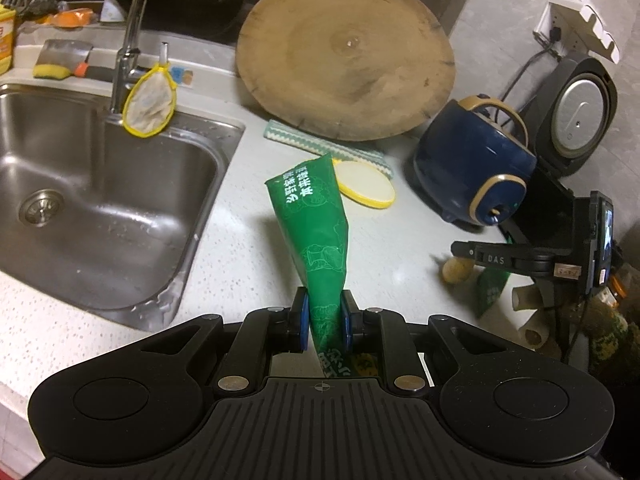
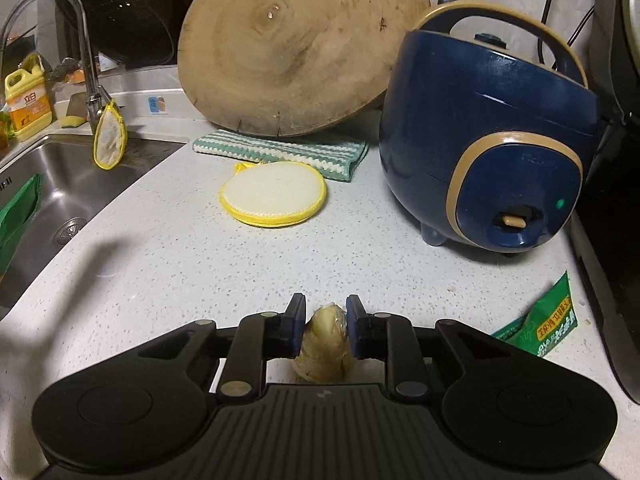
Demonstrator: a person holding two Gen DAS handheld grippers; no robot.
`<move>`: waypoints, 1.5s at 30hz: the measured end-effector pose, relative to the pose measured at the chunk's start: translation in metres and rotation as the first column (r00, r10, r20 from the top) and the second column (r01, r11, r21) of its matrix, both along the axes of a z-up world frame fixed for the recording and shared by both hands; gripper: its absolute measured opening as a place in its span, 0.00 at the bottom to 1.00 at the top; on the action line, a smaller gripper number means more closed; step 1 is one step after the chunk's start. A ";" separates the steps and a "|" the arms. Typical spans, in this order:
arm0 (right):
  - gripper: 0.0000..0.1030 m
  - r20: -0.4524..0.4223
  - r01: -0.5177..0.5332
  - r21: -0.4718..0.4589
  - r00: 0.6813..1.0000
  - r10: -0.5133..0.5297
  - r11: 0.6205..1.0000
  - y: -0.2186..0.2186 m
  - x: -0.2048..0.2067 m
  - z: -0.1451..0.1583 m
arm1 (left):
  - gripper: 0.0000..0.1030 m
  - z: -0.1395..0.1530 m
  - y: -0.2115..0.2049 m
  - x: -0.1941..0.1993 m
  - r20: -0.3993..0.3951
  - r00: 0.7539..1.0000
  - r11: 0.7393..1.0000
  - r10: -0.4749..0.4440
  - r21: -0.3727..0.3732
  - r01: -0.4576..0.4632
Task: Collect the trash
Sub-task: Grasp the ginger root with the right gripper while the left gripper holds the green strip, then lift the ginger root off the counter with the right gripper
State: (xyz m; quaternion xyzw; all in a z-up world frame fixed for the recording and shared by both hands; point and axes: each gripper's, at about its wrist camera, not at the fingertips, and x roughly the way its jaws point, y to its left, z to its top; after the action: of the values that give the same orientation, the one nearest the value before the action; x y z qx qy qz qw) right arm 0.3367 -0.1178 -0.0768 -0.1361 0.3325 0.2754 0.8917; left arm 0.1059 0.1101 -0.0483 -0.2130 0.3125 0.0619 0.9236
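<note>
Progress, mid-task: L gripper (image 1: 324, 322) clamped on green wrapper (image 1: 314, 220), lifted above counter (image 2: 160, 272). R gripper (image 2: 323, 326) jaws closed around pale food scrap (image 2: 323, 340) at counter level. Left to collect: small green packet (image 2: 546, 326) beside blue cooker (image 2: 480, 128). No bin in view.

Open speckled counter (image 2: 168, 264) lies ahead, between the sink (image 1: 100, 208) on the left and the blue cooker (image 2: 492, 136) on the right. A round pad (image 2: 274, 194), striped cloth (image 2: 280, 152) and leaning wooden board (image 2: 296, 48) block the far side.
</note>
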 end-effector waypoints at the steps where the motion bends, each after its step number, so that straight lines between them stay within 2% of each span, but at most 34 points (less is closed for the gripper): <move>1: 0.21 0.009 -0.006 0.001 1.000 0.006 1.000 -0.001 -0.002 -0.001 | 0.18 -0.001 -0.001 -0.002 -0.002 1.000 1.000 0.001 0.002 -0.001; 3: 0.22 0.031 -0.017 0.002 0.999 0.017 1.000 0.000 -0.005 -0.003 | 0.19 -0.002 -0.002 -0.005 -0.010 1.000 1.000 0.011 -0.005 -0.011; 7: 0.33 0.065 -0.005 -0.038 0.998 0.007 0.999 0.008 -0.004 -0.014 | 0.18 -0.003 0.000 -0.009 -0.019 1.000 1.000 0.009 -0.011 -0.009; 9: 0.36 0.051 0.017 -0.043 0.999 -0.015 0.999 0.009 0.001 -0.022 | 0.19 -0.001 0.001 -0.011 -0.018 1.000 1.000 0.013 -0.012 -0.014; 12: 0.36 0.008 0.019 -0.008 1.000 -0.018 1.000 0.006 0.007 -0.028 | 0.19 0.001 0.003 -0.013 -0.010 1.000 1.000 0.015 -0.009 -0.015; 15: 0.36 -0.010 0.028 -0.016 1.000 -0.029 0.999 0.008 0.008 -0.034 | 0.19 0.001 0.005 -0.013 -0.006 1.000 1.000 0.013 -0.009 -0.014; 16: 0.35 -0.005 0.033 -0.012 0.999 -0.033 0.999 0.007 0.007 -0.035 | 0.19 0.001 0.005 -0.014 -0.004 1.000 1.000 0.013 -0.011 -0.013; 17: 0.28 -0.009 0.036 -0.006 0.999 -0.036 0.999 0.007 0.006 -0.035 | 0.19 0.000 0.006 -0.014 -0.003 1.000 1.000 0.011 -0.013 -0.011; 18: 0.04 -0.016 0.041 0.002 0.999 -0.041 0.999 0.005 0.005 -0.034 | 0.19 -0.001 0.006 -0.013 -0.001 1.000 1.000 0.010 -0.016 -0.010; 19: 0.00 -0.022 0.043 0.016 0.999 -0.042 0.999 0.003 0.003 -0.032 | 0.19 -0.001 0.006 -0.013 0.002 1.000 1.000 0.007 -0.020 -0.007; 22: 0.00 0.000 0.031 0.054 1.000 -0.031 0.998 -0.005 -0.011 -0.020 | 0.18 -0.004 0.002 -0.011 0.007 1.000 0.999 -0.012 -0.036 0.013; 26: 0.01 0.036 -0.003 0.041 0.999 0.002 0.999 -0.010 -0.027 -0.005 | 0.19 -0.006 -0.006 -0.007 0.003 0.999 0.998 -0.050 -0.032 0.050; 27: 0.01 0.042 -0.011 0.036 0.999 0.009 0.999 -0.010 -0.029 -0.004 | 0.19 -0.006 -0.007 -0.006 0.001 0.999 0.998 -0.053 -0.030 0.053; 29: 0.09 0.060 -0.010 0.029 0.998 0.008 1.000 -0.009 -0.031 -0.004 | 0.19 -0.005 -0.011 -0.005 -0.006 0.998 0.998 -0.056 -0.009 0.056; 31: 0.41 0.078 -0.011 0.005 0.997 0.010 1.000 -0.004 -0.029 -0.005 | 0.19 -0.003 -0.016 -0.005 -0.009 0.998 0.998 -0.057 0.013 0.057; 32: 0.46 0.087 -0.018 0.000 0.996 0.018 1.000 0.000 -0.028 -0.005 | 0.19 -0.002 -0.018 -0.005 -0.009 0.998 0.998 -0.057 0.020 0.057; 33: 0.50 0.093 -0.035 0.001 0.995 0.034 0.999 0.003 -0.026 -0.005 | 0.19 -0.001 -0.019 -0.005 -0.008 0.998 0.998 -0.057 0.024 0.057; 35: 0.50 0.082 -0.083 -0.001 0.993 0.082 0.997 0.013 -0.021 -0.006 | 0.19 0.000 -0.021 -0.006 -0.009 0.999 0.998 -0.052 0.032 0.052; 37: 0.59 0.053 -0.114 0.001 0.992 0.114 0.993 0.023 -0.015 -0.010 | 0.19 0.001 -0.022 -0.006 -0.012 0.999 0.998 -0.044 0.037 0.045; 42: 0.58 -0.027 -0.129 0.031 0.991 0.130 0.991 0.040 -0.006 -0.021 | 0.19 0.005 -0.024 -0.010 -0.018 0.999 0.998 -0.028 0.052 0.029; 45: 0.38 -0.071 -0.151 0.036 0.986 0.153 0.988 0.047 -0.010 -0.025 | 0.19 0.004 -0.023 -0.013 -0.024 1.000 0.998 -0.017 0.052 0.018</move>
State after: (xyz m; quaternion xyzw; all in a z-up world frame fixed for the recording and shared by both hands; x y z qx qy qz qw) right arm 0.3266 -0.0707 -0.1017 -0.1373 0.3498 0.3522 0.8572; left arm 0.0930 0.0871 -0.0446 -0.1852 0.3237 0.0644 0.9256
